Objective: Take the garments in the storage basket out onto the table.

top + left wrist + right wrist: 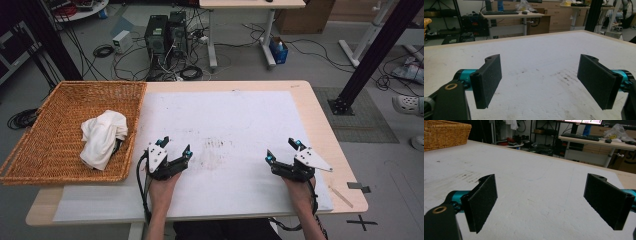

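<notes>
A: Where's the crumpled white cloth (103, 137)?

B: In the woven wicker basket (55, 107), ten o'clock off the left gripper (173, 151), the nearer one. Both it and the right gripper (283, 151) spread, holding nothing, over the bench (235, 120).

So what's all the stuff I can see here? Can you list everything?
basket: one, woven tan wicker, on the table's left end.
cloth: one, white, crumpled, inside the basket.
sheet: one, white with dark smudges, covering most of the tabletop.
table: one, light wood, under everything.
computer towers: two, black, on the floor beyond the table.
left tool: one, black with teal tips, open, over the sheet near the basket.
right tool: one, black with teal tips, open, over the sheet's right part.
</notes>
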{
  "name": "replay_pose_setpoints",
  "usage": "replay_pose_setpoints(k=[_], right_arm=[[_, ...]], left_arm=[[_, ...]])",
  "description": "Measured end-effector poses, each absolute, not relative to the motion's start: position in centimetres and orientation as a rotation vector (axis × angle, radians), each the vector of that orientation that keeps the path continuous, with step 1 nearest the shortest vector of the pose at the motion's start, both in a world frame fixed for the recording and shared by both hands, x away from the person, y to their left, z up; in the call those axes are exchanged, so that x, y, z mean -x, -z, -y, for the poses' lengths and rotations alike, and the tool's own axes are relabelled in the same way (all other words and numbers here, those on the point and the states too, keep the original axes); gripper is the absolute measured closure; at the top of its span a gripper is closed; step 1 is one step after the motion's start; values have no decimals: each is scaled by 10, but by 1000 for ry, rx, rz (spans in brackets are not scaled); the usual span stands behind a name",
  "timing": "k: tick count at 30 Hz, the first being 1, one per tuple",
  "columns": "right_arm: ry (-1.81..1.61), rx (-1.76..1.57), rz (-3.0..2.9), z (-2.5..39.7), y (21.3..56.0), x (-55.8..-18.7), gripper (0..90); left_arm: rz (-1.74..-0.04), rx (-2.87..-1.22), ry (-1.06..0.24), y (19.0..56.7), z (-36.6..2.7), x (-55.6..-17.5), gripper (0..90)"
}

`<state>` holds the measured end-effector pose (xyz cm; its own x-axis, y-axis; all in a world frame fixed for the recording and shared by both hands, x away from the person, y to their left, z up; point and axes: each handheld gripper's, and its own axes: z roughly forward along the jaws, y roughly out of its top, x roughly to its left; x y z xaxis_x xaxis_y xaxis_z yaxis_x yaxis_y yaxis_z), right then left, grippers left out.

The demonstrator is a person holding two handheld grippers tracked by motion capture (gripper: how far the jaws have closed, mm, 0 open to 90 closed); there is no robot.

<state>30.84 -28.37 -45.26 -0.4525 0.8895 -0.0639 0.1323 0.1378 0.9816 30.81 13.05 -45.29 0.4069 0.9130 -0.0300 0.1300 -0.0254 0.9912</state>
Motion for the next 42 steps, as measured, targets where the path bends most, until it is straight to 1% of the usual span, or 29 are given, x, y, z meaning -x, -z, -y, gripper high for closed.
replay_pose_setpoints(k=[17,33,42], right_arm=[[-1369,-971,-1734,282,453,-308,113],[-1351,-968,-1730,281,452,-308,113],[-1347,-964,-1739,281,452,-308,113]], left_arm=[[-992,-1478,-843,453,-129,-308,195],[-971,-1521,-901,452,-122,-306,195],[-995,-1515,-887,451,-123,-307,195]])
